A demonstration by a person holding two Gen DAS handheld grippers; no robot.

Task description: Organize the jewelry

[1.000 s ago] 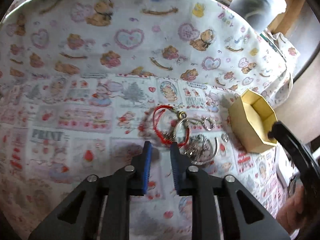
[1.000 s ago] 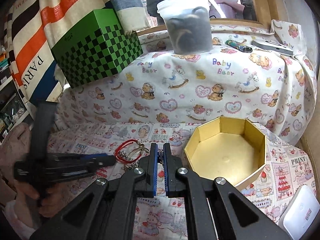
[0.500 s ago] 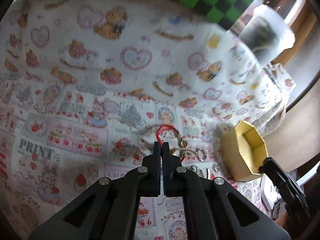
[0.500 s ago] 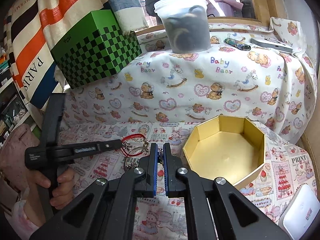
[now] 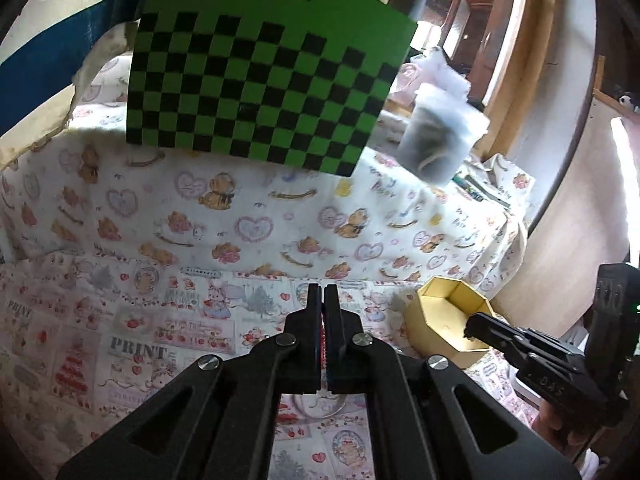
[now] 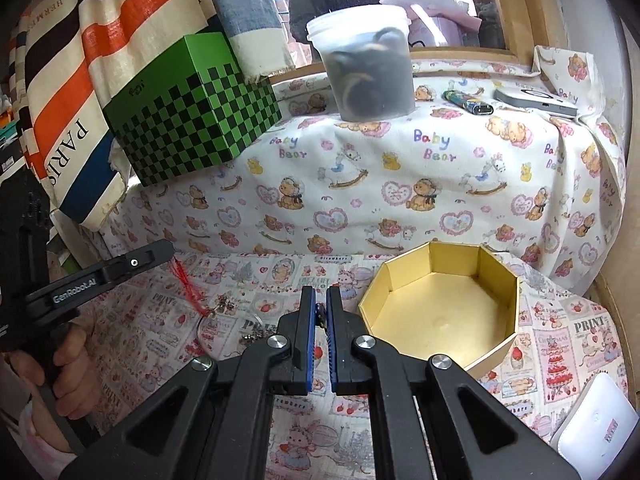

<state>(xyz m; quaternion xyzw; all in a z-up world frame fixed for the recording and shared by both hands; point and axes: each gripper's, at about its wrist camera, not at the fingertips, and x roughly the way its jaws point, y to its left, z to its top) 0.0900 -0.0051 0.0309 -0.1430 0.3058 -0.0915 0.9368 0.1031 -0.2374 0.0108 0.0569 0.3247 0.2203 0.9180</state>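
Observation:
My left gripper [image 5: 322, 294] is shut on a red cord bracelet [image 6: 188, 286] and holds it lifted above the printed cloth; in the right wrist view the cord hangs taut from the left gripper [image 6: 170, 249] down to a small charm near the table. Several silver rings and chains [image 6: 236, 326] lie on the cloth under it. An empty gold octagonal box [image 6: 440, 312] stands open at the right; it also shows in the left wrist view [image 5: 450, 320]. My right gripper [image 6: 320, 300] hovers left of the box, jaws nearly closed on a small dark piece.
A green checkered box [image 6: 188, 112] and a lidded plastic tub [image 6: 368, 64] stand on the raised ledge behind. A lighter [image 6: 468, 102] and a flat grey device [image 6: 536, 102] lie at the back right. A white device [image 6: 596, 436] lies at the front right.
My left gripper closed on the red bracelet, then lifted and tilted up with it, pulling it off the jewelry pile. My right gripper stayed almost still.

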